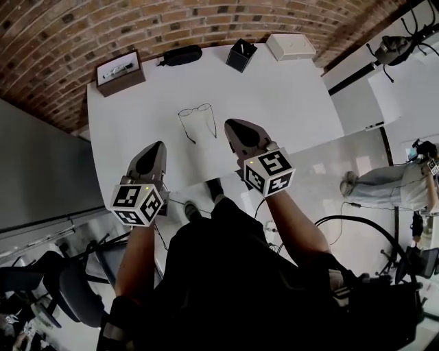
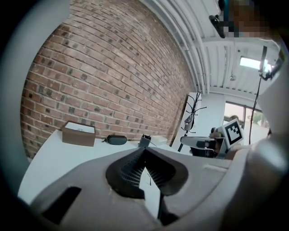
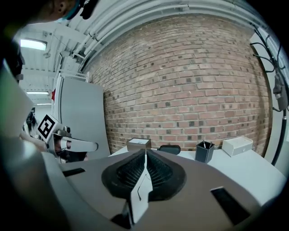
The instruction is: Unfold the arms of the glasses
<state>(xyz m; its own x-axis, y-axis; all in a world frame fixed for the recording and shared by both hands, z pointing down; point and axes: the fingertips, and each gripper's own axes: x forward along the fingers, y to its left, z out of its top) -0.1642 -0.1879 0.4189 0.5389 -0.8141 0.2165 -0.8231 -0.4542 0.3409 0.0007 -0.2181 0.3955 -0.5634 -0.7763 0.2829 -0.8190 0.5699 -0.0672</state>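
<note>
While both grippers hang over the near edge of a white table [image 1: 274,96], a pair of thin wire-rimmed glasses [image 1: 197,118] lies flat on the tabletop ahead of them. The lenses face away from the person and both arms stretch back toward the near edge, spread open rather than folded. Neither gripper holds the glasses.

The left gripper [image 1: 160,144] is at the lower left, short of the glasses and well apart from them. In the left gripper view its jaws are closed tip to tip, with nothing between the ribbed pads. The right gripper [image 1: 229,124] sits just to the right of the end of the glasses' right-hand arm as the head view shows it. Its own view shows its jaws also pressed together at the tips and empty. Each gripper carries a cube with black-and-white square markers, and a bare forearm runs back from each one.

Four things line the far edge of the table, in front of a red brick wall [image 1: 206,20]. From left to right they are an open brown box with a white lining [image 1: 120,71], a black glasses case [image 1: 181,55], a black pen holder [image 1: 241,55] and a white box [image 1: 291,46].

Off to the right, beyond the table, another person [image 1: 391,185] is seated.
</note>
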